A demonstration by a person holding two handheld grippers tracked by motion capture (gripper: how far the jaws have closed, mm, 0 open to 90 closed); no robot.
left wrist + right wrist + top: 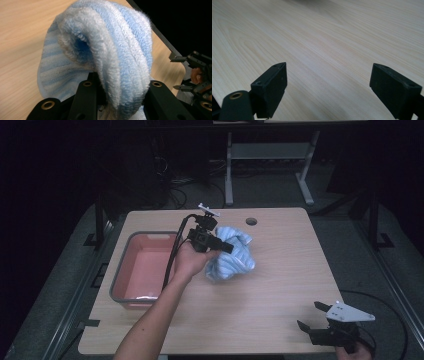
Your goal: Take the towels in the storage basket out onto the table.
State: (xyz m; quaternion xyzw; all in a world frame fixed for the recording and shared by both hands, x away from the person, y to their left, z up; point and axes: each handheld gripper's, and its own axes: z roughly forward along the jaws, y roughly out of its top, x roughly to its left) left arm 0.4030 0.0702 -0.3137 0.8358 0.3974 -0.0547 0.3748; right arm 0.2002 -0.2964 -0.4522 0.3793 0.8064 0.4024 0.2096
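Blue striped towel (pixel 232 255) pinched in left claw (pixel 226 247), right claw (pixel 310 316) spread

Left gripper (pixel 226 246): black body, two black jaws with brass-ringed screw holes near their bases; small white plate on top; black cable (pixel 172 257) trailing along the bare, sleeveless forearm (pixel 150 320).

Right gripper (pixel 310 316), at the table's (pixel 280 285) near right corner: black body, grey three-cornered plate (pixel 347 312) with small holes on top, blocky black jaws, brass-ringed hole at one base.
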